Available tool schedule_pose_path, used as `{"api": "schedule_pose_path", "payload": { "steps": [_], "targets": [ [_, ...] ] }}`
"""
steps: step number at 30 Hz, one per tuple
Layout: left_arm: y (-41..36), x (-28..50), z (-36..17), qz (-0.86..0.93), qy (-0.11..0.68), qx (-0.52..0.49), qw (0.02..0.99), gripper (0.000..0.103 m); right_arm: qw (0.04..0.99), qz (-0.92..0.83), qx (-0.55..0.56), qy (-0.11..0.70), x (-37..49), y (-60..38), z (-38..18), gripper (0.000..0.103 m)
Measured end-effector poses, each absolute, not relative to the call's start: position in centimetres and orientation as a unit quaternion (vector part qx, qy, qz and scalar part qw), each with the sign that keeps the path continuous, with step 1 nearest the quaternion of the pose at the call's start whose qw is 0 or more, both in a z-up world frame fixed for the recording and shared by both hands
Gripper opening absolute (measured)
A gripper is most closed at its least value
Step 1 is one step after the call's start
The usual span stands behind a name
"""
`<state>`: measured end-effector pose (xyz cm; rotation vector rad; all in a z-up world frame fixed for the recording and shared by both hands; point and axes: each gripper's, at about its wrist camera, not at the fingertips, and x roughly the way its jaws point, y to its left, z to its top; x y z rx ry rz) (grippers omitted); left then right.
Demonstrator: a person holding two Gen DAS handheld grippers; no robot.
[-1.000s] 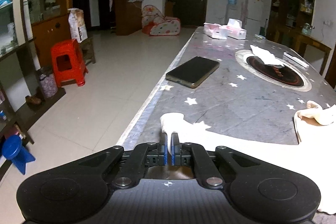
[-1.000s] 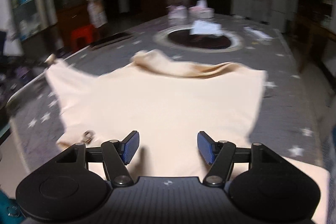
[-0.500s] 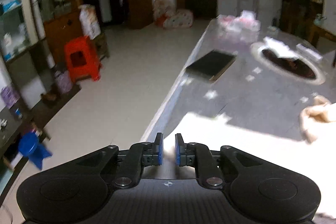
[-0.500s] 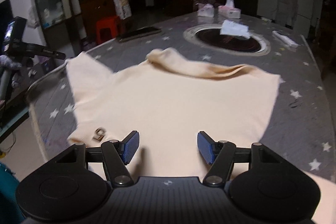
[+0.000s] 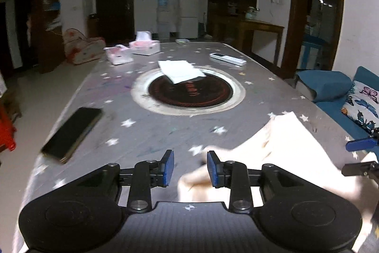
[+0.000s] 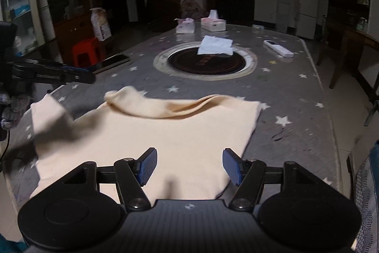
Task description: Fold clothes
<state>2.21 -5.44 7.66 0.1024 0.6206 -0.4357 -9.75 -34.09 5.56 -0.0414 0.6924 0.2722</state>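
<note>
I see the cream garment (image 6: 165, 134) lying mostly flat on the star-patterned tabletop (image 6: 296, 96), its far edge rumpled and 1 sleeve out left. My left tool (image 5: 190, 167) and right tool (image 6: 189, 166) both gape apart, holding nothing. No tidy folded stack shows.

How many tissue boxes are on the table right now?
2, both at the far end of the table, beyond the round inset: one tissue box with a tissue sticking up, and a second just to its left. None seem hidden.
</note>
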Motion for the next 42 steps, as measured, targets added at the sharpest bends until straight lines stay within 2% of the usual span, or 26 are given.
{"api": "schedule_pose_path", "payload": {
  "steps": [5, 8, 10, 13, 16, 17, 18, 19, 21, 26, 28, 33, 42],
  "targets": [
    [-7.4, 6.1, 6.5, -0.210, 0.343, 0.031, 0.915, 0.031, 0.931, 0.127, -0.018, 0.340, -8.7, -34.8, 5.2, 0.063],
    [-8.3, 6.5, 5.5, -0.219, 0.359, 0.034, 0.907, 0.034, 0.931, 0.125, -0.017, 0.343, -8.1, -35.1, 5.0, 0.063],
    [-8.9, 6.6, 4.9, -0.228, 0.369, 0.038, 0.900, 0.048, 0.930, 0.123, -0.016, 0.344, -7.7, -35.4, 4.8, 0.063],
    [-9.5, 6.3, 4.0, -0.230, 0.378, 0.047, 0.895, 0.048, 0.930, 0.122, -0.019, 0.347, -7.1, -35.5, 4.6, 0.063],
    [-9.8, 6.3, 3.7, -0.239, 0.377, 0.047, 0.894, 0.042, 0.929, 0.121, -0.022, 0.348, -6.5, -35.6, 4.5, 0.063],
    [-9.7, 6.4, 3.7, -0.242, 0.375, 0.046, 0.894, 0.037, 0.929, 0.121, -0.023, 0.348, -6.3, -35.6, 4.4, 0.063],
    [-9.7, 6.5, 3.7, -0.245, 0.372, 0.045, 0.894, 0.022, 0.929, 0.121, -0.024, 0.349, -6.1, -35.6, 4.4, 0.063],
    [-9.7, 6.6, 3.8, -0.247, 0.370, 0.044, 0.895, 0.014, 0.929, 0.121, -0.025, 0.349, -6.0, -35.7, 4.4, 0.063],
    [-9.4, 7.0, 4.3, -0.249, 0.358, 0.045, 0.899, 0.009, 0.929, 0.120, -0.027, 0.350, -5.6, -35.7, 4.3, 0.063],
    [-8.9, 9.1, 5.6, -0.208, 0.306, 0.051, 0.927, 0.008, 0.928, 0.120, -0.031, 0.352, -4.6, -35.8, 4.1, 0.063],
    [-8.6, 10.4, 5.6, -0.180, 0.294, 0.051, 0.937, 0.015, 0.928, 0.120, -0.032, 0.351, -4.2, -35.8, 4.1, 0.063],
    [-7.2, 12.5, 4.5, -0.120, 0.310, 0.049, 0.942, 0.016, 0.929, 0.122, -0.034, 0.348, -2.8, -35.9, 4.4, 0.062],
    [-8.4, 8.6, 3.7, -0.244, 0.337, 0.053, 0.908, 0.015, 0.919, 0.146, -0.044, 0.362, 1.6, -35.2, 3.5, 0.061]
  ]
}}
